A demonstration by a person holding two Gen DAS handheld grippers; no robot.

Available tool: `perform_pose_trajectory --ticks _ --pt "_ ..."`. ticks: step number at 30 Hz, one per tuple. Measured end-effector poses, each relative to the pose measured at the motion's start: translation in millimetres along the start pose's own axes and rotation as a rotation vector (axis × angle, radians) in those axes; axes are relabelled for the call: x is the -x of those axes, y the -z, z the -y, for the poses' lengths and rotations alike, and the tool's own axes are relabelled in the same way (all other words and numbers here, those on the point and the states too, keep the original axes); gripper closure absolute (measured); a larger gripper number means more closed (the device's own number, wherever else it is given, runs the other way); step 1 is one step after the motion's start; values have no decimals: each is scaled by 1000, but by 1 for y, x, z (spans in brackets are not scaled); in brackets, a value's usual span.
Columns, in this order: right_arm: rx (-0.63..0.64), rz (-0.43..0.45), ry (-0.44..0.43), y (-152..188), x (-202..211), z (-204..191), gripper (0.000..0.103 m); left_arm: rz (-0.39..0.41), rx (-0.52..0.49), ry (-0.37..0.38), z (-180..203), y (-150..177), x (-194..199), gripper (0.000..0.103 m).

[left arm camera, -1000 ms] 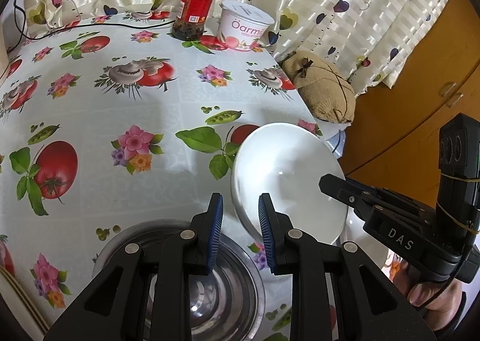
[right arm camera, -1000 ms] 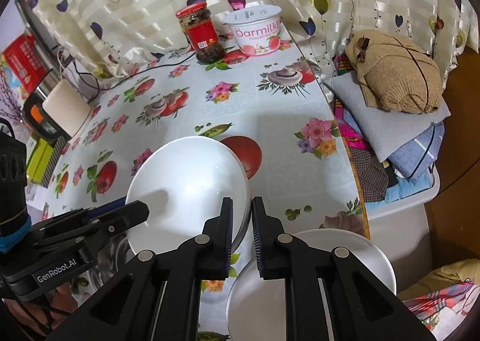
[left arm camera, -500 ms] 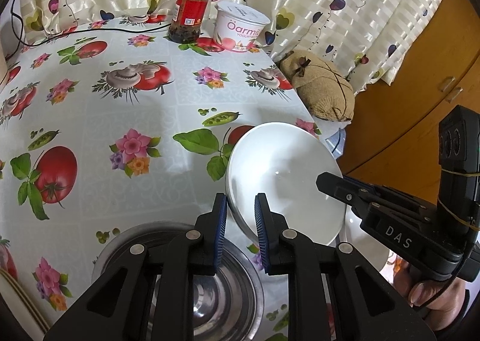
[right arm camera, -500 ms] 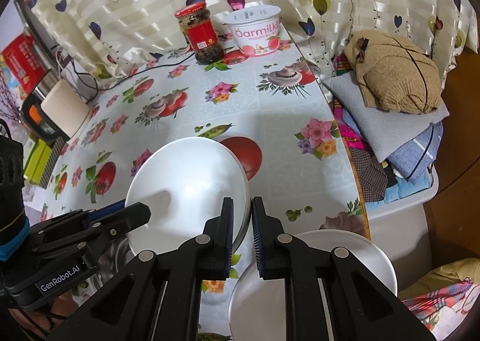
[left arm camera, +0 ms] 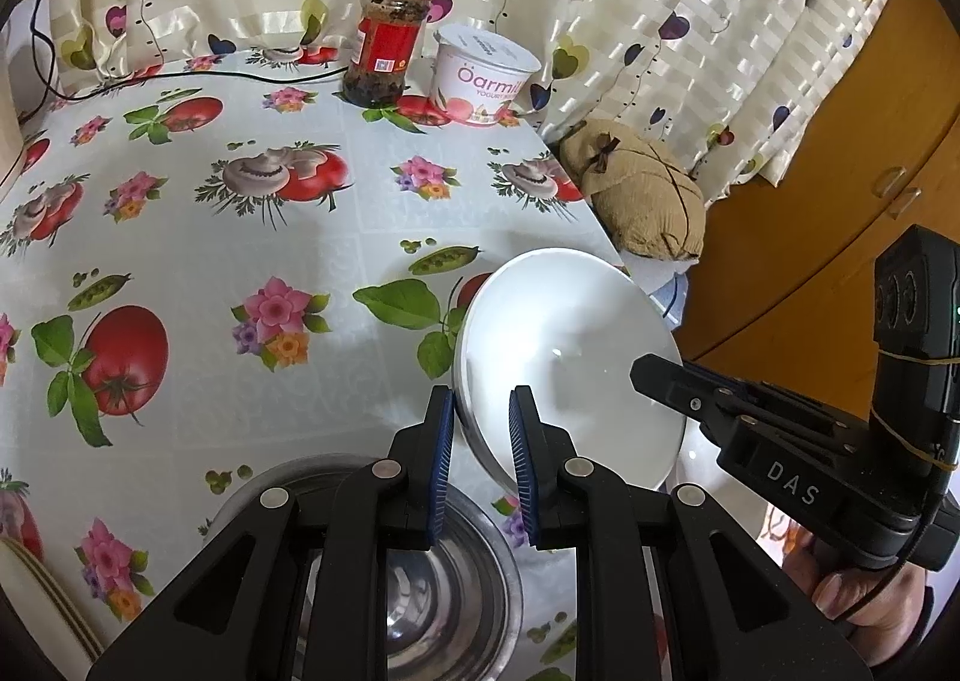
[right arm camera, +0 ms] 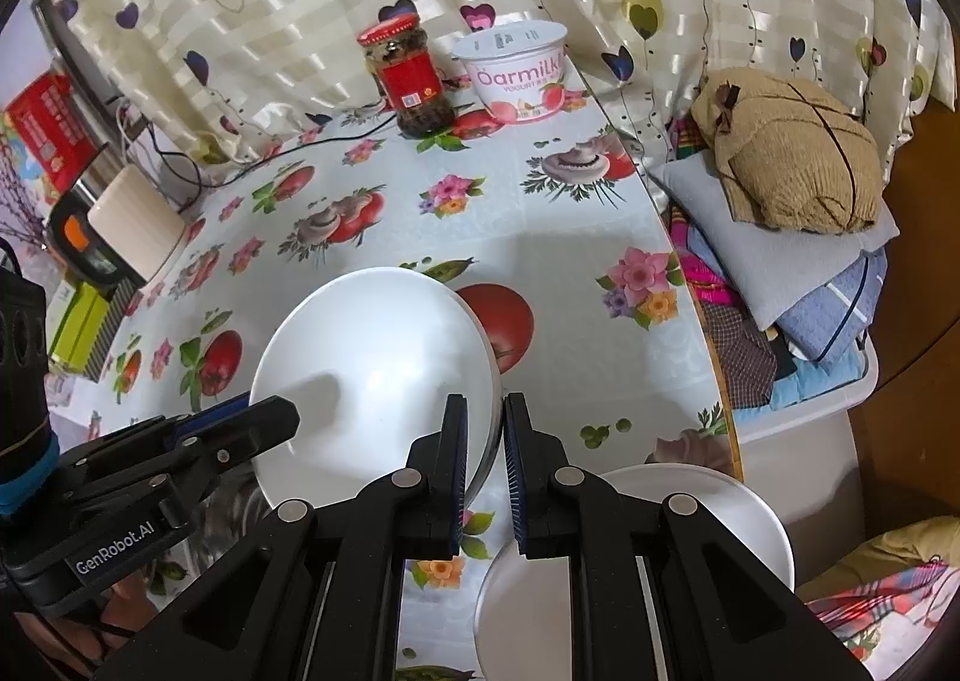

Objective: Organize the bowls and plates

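A white bowl hangs tilted above the flowered tablecloth, held on opposite rims by both grippers; it also shows in the right wrist view. My left gripper is shut on its left rim. My right gripper is shut on its right rim and appears in the left wrist view. A steel bowl sits on the table under the left gripper. Another white bowl sits under the right gripper at the table's near right corner.
A red-lidded jar and a yogurt tub stand at the back by the curtain. A plate rim shows at the far left. Folded cloths and a brown bundle lie beyond the table's right edge.
My left gripper's jaws have narrowed and closed on the white bowl's left rim. The bowl stays tilted in the right gripper's hold.
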State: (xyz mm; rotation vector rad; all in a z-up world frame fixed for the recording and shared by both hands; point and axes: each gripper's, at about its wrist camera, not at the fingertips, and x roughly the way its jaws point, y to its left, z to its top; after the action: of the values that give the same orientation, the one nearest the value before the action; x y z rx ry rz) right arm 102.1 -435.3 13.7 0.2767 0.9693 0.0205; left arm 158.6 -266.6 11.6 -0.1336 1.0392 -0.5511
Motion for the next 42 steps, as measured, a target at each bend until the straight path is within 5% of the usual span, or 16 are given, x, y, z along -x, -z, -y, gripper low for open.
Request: perform_pose_trajectory --ticks 24,42 --pt "36 56 1 1 36 -30 91 62 7 -7 -1 7 41 83" --pt "101 31 -47 17 38 -82 91 86 69 -53 -40 31 78 83"
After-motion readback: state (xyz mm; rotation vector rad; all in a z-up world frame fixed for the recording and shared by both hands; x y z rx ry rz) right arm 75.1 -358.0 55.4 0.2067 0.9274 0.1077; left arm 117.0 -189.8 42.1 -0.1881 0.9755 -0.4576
